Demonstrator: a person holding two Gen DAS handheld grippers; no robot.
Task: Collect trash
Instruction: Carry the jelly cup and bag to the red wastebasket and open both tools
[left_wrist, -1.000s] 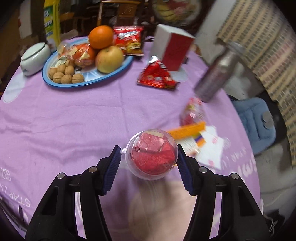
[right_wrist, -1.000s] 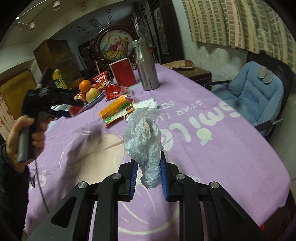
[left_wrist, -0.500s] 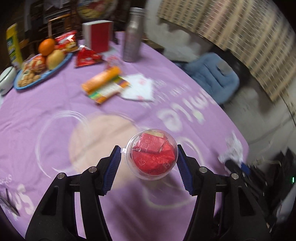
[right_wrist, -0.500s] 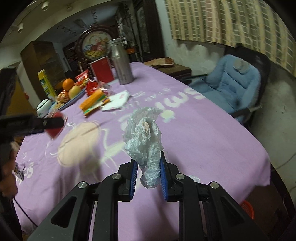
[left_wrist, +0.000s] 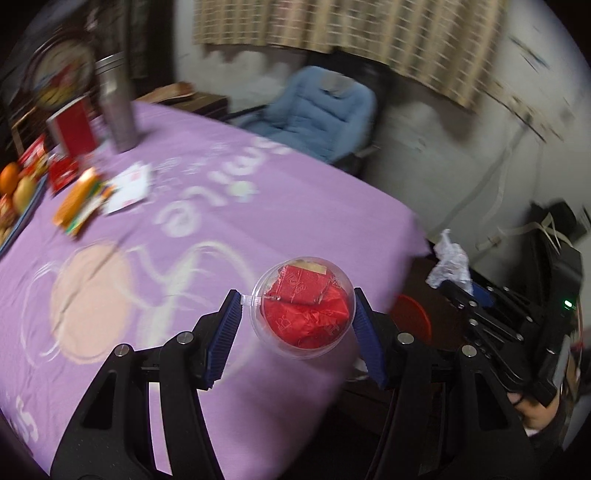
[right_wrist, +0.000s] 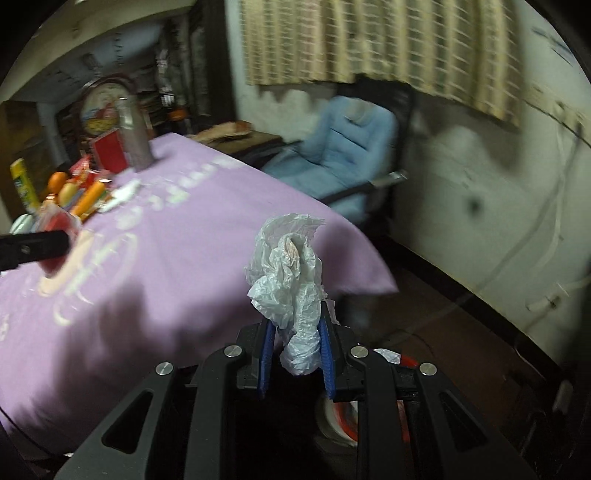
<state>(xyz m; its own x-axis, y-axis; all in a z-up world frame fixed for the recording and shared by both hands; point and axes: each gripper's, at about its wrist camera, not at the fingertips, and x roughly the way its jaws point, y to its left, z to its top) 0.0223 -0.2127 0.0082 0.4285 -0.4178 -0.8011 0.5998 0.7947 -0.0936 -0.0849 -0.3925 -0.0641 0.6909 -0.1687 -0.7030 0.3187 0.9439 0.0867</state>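
Observation:
My left gripper (left_wrist: 295, 325) is shut on a clear plastic cup (left_wrist: 303, 306) stuffed with red wrappers, held above the near edge of the purple-clothed table (left_wrist: 221, 229). My right gripper (right_wrist: 295, 354) is shut on a crumpled white plastic bag (right_wrist: 291, 277), held beyond the table's corner over the floor. The right gripper and its bag (left_wrist: 448, 262) show at the right of the left wrist view. A red-rimmed bin shows on the floor below both grippers, in the left wrist view (left_wrist: 413, 317) and in the right wrist view (right_wrist: 343, 417). The left gripper and its cup (right_wrist: 55, 229) appear at the left of the right wrist view.
A blue padded chair (left_wrist: 314, 110) stands behind the table by the wall. On the table's far side are a steel bottle (left_wrist: 116, 107), a red box (left_wrist: 74, 129), snack packets (left_wrist: 79, 199), a napkin (left_wrist: 129, 188) and a fruit plate (right_wrist: 62, 188).
Both grippers have swung right, away from the table's middle toward its corner and the floor. Each still holds its item. The red-rimmed bin has come into view.

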